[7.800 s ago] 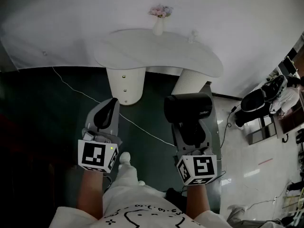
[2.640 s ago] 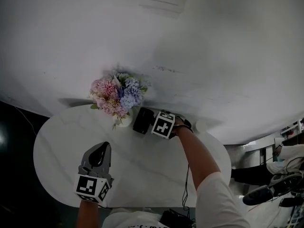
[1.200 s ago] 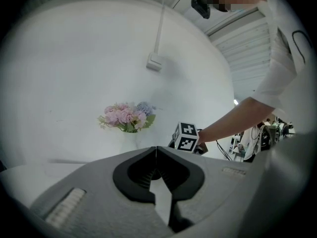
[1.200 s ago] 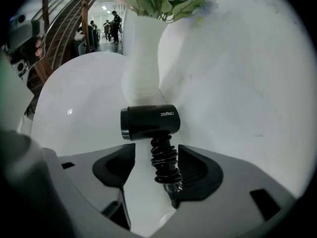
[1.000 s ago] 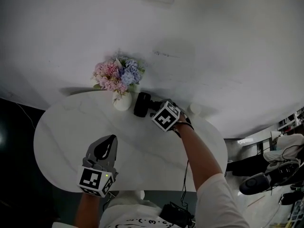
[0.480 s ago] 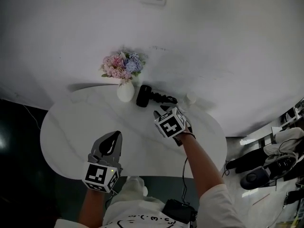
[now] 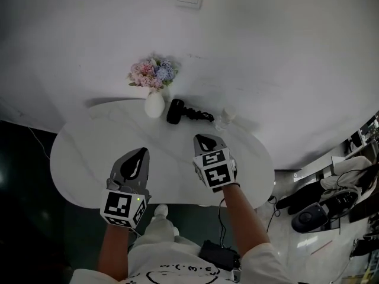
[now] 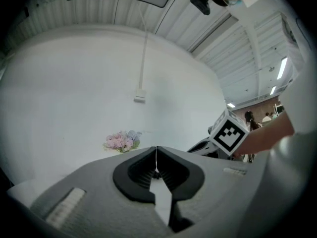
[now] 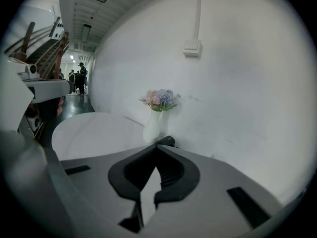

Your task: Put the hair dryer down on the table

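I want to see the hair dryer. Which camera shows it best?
The head view: the whole hair dryer lies on the table. The right gripper view shows just its tip; the left gripper view, nothing.

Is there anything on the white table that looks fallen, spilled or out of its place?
Nothing stands out. The hair dryer lies flat on the table, close beside the vase, which stands upright with its flowers. No spill or damage shows.

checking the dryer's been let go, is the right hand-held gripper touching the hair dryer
Apart. In the head view bare table lies between the right hand-held gripper and the hair dryer; its jaws have just closed on nothing.
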A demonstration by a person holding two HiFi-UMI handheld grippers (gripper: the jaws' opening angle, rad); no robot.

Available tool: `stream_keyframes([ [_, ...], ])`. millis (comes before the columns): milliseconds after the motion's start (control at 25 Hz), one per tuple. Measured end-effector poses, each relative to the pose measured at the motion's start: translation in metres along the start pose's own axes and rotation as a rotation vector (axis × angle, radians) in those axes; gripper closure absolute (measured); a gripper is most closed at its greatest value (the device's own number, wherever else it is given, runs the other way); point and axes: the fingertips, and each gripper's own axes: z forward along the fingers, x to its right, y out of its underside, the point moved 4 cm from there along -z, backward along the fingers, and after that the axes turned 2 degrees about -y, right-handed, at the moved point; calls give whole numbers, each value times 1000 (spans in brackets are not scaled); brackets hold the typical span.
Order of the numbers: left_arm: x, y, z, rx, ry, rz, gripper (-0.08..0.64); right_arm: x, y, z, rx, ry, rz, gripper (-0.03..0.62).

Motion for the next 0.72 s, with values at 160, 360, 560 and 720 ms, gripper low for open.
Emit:
stream_keyframes([
  [160, -6, -12, -4, 23, -5, -4, 540, -9, -11, -25, 83, 31, 33, 594],
  [360, -26, -32, 8, 54, 16, -1, 540, -14, -40, -53, 203, 80, 102, 594],
  [560, -42, -56, 16, 90, 45, 20, 540, -18, -62, -84, 315, 102, 168, 594],
  [720, -48, -67, 16, 116, 59, 27, 540, -20, -73, -107, 403, 155, 163, 594],
])
